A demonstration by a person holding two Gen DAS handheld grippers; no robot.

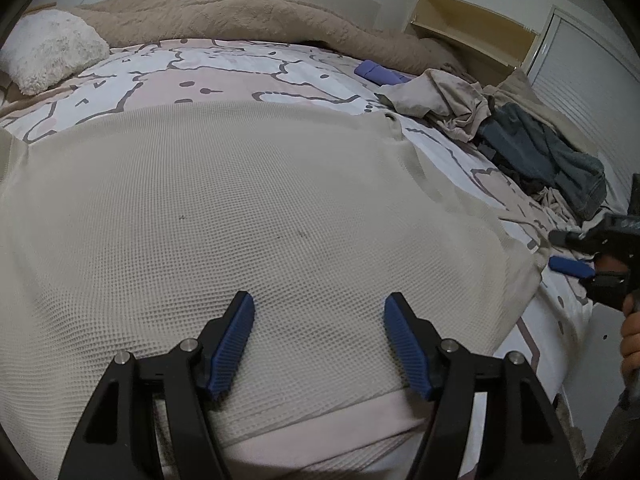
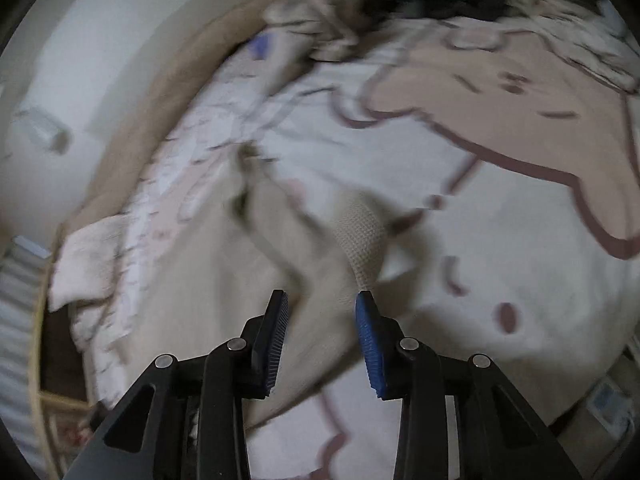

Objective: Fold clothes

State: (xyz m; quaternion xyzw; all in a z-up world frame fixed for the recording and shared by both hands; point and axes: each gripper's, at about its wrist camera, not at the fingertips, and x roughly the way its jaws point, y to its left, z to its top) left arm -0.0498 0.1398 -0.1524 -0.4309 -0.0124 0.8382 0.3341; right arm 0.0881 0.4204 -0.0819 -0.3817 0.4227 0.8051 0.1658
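Left wrist view: left gripper (image 1: 319,342) wide open, holding nothing, above near hem of beige waffle garment (image 1: 248,208) spread ahead; right gripper (image 2: 322,342) part open, empty, garment's corner (image 2: 362,240) just ahead, so nearer

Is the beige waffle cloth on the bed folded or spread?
Spread. The beige waffle cloth lies flat and wide over the bed, with no fold seen, under the open left gripper.
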